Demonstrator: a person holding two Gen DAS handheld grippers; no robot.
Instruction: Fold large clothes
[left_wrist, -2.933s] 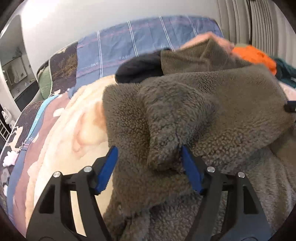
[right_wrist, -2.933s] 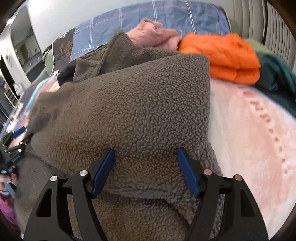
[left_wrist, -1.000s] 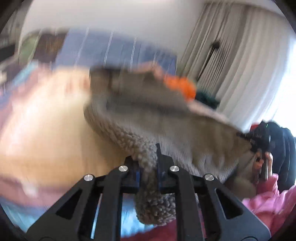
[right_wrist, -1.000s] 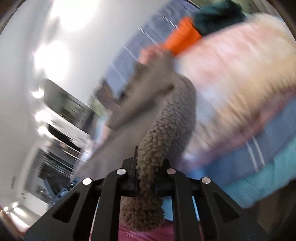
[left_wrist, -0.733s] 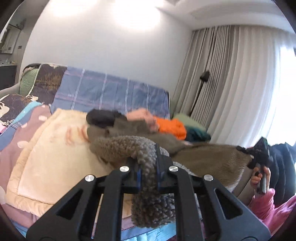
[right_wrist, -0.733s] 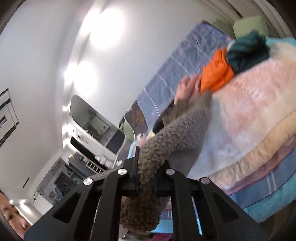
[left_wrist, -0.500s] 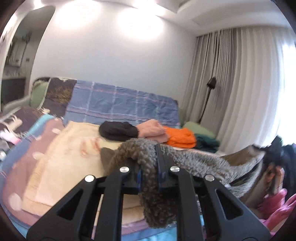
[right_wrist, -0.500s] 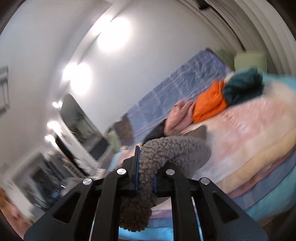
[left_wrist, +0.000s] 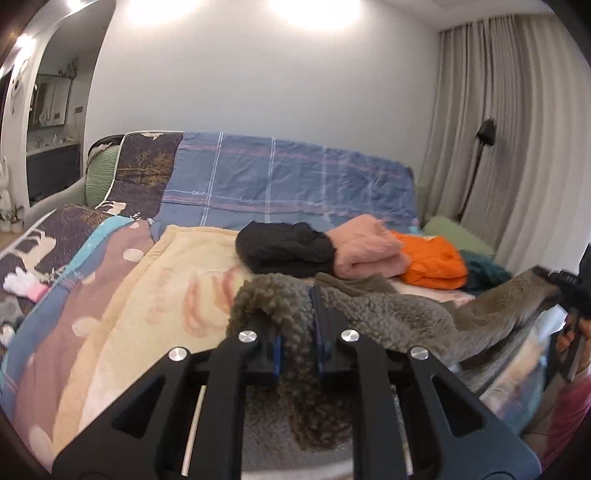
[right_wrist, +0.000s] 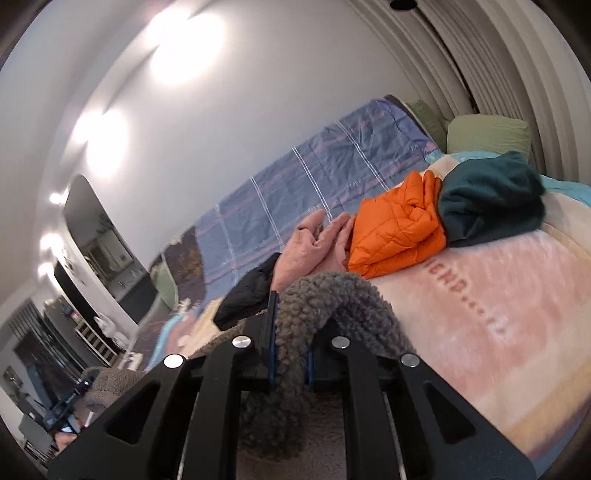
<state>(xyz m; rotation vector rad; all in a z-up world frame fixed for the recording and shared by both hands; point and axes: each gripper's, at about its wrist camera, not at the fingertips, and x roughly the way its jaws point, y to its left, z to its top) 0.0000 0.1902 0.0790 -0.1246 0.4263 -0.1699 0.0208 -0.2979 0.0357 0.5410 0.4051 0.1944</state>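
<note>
Fleece, grey-brown and curly, is pinched between the closed jaws of the left tool (left_wrist: 297, 345); this fleece garment (left_wrist: 399, 321) is held up above the bed (left_wrist: 147, 302) and stretched toward the right tool (left_wrist: 567, 291), seen at the far right edge of the left wrist view. In the right wrist view the right tool (right_wrist: 290, 356) is clamped on another bunched edge of the same garment (right_wrist: 332, 295), which drapes over its jaws. Along the head of the bed a row of folded clothes is laid: a black item (left_wrist: 284, 249), a pink one (left_wrist: 369, 251), an orange jacket (right_wrist: 399, 225) and a dark teal piece (right_wrist: 491, 199), each touching its neighbour. A blue checked cover (left_wrist: 288, 184) is spread behind them.
</note>
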